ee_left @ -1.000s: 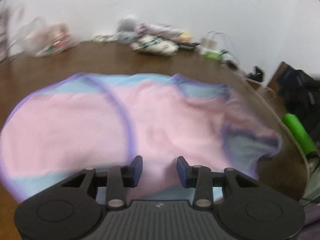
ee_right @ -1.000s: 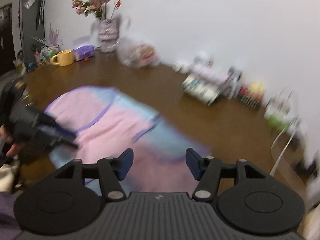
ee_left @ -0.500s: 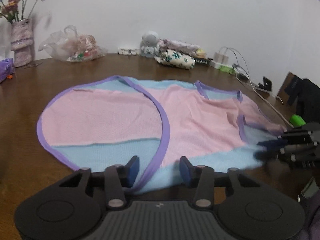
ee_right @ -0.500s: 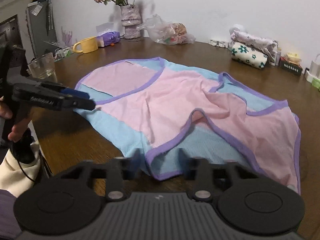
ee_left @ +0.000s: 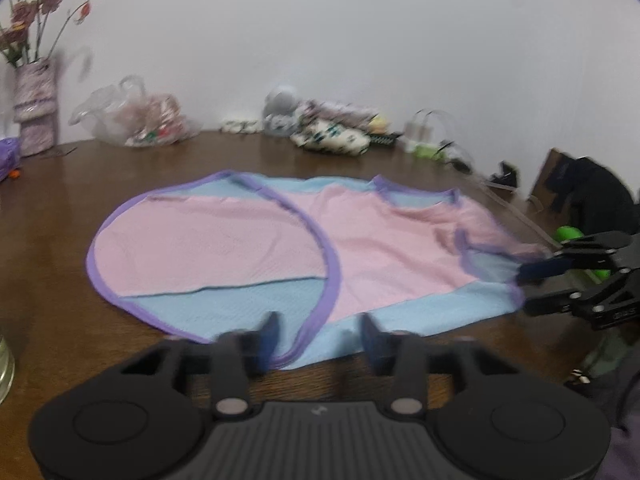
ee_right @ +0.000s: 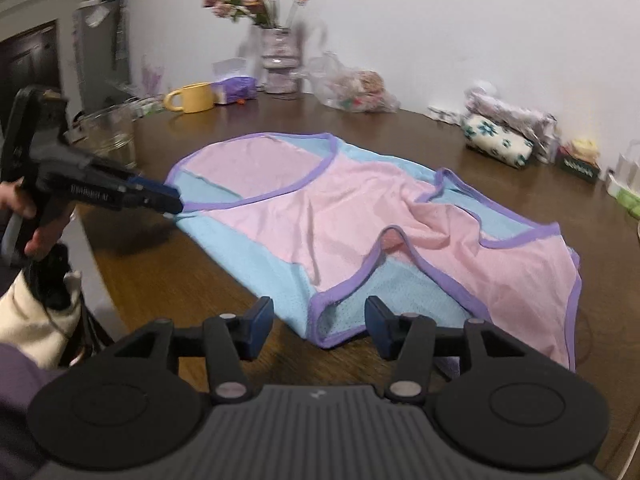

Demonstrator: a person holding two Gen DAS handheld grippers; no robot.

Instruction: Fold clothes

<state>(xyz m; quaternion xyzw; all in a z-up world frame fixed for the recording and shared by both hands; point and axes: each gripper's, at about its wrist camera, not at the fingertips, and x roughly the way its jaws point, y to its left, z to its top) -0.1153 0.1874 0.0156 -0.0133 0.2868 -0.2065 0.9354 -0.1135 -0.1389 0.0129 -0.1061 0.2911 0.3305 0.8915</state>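
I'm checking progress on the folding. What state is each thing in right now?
garment: spread on the table, one part folded over, wrinkled.
left gripper: opening, garment's near edge between its fingers.
right gripper: opening, purple-trimmed corner between its fingers.
yellow mug: upright.

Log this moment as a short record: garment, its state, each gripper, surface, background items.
garment: pink and blue top with purple trim
state: spread on the table, partly folded, wrinkled near the right gripper
left gripper: fingers opening over the near blue hem, not pressing it
right gripper: fingers opening around the purple-edged opening, not gripping
surface: brown wooden table
background: yellow mug, flower vase, plastic bag
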